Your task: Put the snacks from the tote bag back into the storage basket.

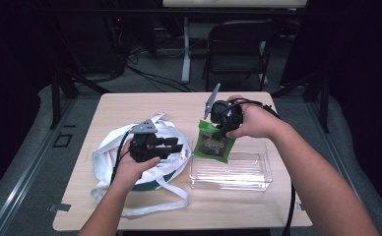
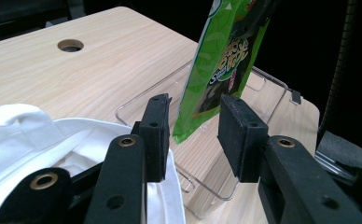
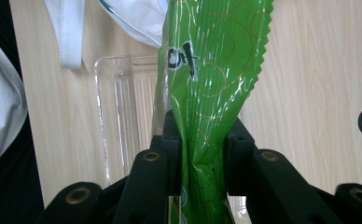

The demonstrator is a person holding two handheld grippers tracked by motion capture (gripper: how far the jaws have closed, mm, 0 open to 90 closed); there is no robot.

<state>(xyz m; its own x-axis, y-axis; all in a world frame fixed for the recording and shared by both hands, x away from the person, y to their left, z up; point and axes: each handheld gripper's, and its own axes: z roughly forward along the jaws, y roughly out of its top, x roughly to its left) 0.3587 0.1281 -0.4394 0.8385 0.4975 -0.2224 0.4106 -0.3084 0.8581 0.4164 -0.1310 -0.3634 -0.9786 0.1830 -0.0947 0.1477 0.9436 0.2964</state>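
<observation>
Right tool (image 1: 222, 129) clamped on green packet (image 1: 213, 145) above tray rim (image 1: 228, 184) — left tool (image 1: 175, 145) apart.

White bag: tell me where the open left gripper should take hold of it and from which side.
Grip the white bag by its raised rim nearest the left gripper, coming from above. The cloth edge there stands up thin enough for the open jaws; the loose strap lies flat on the table.

The high view is looking down over the clear tray (image 1: 231, 172), while both gripper views are facing it closely from opposite sides.
</observation>
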